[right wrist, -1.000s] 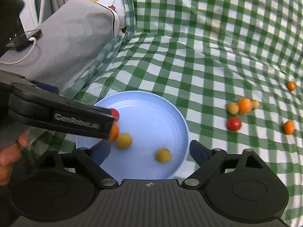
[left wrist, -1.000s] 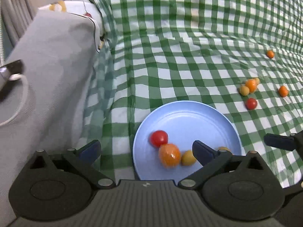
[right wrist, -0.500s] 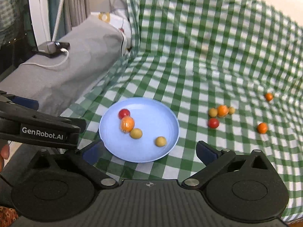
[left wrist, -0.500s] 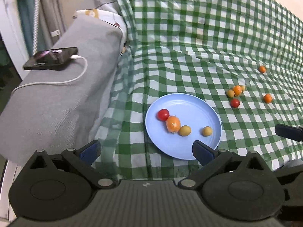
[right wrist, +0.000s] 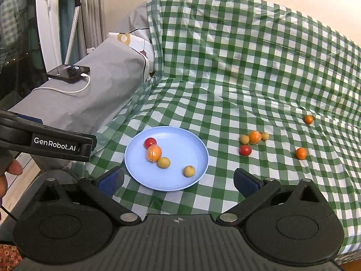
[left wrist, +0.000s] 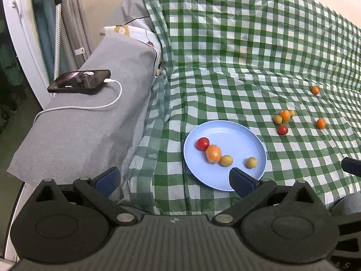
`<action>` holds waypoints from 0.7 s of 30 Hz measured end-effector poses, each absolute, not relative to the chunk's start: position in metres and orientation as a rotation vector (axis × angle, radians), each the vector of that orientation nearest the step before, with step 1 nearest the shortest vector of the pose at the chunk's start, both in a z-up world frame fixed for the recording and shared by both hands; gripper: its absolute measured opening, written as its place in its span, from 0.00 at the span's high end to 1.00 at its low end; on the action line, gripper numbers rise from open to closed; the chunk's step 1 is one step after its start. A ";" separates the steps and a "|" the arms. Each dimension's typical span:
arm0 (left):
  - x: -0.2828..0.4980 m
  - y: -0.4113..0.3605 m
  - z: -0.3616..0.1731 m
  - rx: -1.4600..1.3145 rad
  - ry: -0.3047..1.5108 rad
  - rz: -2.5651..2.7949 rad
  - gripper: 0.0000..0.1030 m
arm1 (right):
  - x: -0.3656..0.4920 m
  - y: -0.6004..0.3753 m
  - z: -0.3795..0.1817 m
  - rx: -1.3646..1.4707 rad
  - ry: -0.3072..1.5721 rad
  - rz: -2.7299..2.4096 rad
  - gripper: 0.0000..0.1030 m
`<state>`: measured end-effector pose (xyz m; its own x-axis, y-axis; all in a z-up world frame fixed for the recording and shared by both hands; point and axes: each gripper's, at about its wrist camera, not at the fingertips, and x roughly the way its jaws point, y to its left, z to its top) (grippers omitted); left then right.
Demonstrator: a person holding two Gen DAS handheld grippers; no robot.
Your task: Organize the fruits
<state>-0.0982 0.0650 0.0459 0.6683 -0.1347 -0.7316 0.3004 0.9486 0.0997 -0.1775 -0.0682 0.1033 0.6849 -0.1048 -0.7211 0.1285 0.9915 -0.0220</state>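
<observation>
While 4 fruits already sit on the blue plate (right wrist: 194, 176), the 6 loose fruits (right wrist: 245, 150) lie on the cloth ahead and to the right of the plate, well apart from both claws. By appearance the right gripper (right wrist: 178, 181) is nearer to them, so it seems the likelier one to reach; being roundish, they offer no long axis to line up on. Both it and the left gripper (left wrist: 172, 179) hang released, jaws wide and holding nothing. A green checked cloth (right wrist: 237, 72) covers the soft, wrinkled surface, and a phone (left wrist: 79, 81) charges on the grey armrest (left wrist: 90, 122).
</observation>
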 end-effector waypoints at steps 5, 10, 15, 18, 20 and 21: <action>-0.100 0.064 0.048 0.220 0.802 -0.247 0.00 | -0.180 -0.067 0.106 0.023 0.799 -0.125 0.01; -0.099 0.065 0.048 0.222 0.813 -0.243 0.00 | -0.180 -0.070 0.107 0.030 0.799 -0.127 0.01; -0.097 0.064 0.047 0.224 0.820 -0.242 0.00 | -0.179 -0.071 0.107 0.038 0.800 -0.131 0.01; -0.097 0.064 0.046 0.229 0.823 -0.240 0.00 | -0.177 -0.072 0.106 0.043 0.805 -0.133 0.01; -0.096 0.063 0.046 0.231 0.826 -0.241 0.00 | -0.176 -0.072 0.105 0.044 0.807 -0.133 0.01; -0.095 0.064 0.046 0.231 0.826 -0.241 0.00 | -0.176 -0.072 0.105 0.045 0.806 -0.132 0.01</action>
<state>-0.0952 0.0636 0.0460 0.6537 -0.1217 -0.7469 0.2999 0.9479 0.1080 -0.1758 -0.0716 0.1050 0.6845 -0.1010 -0.7220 0.1352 0.9908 -0.0105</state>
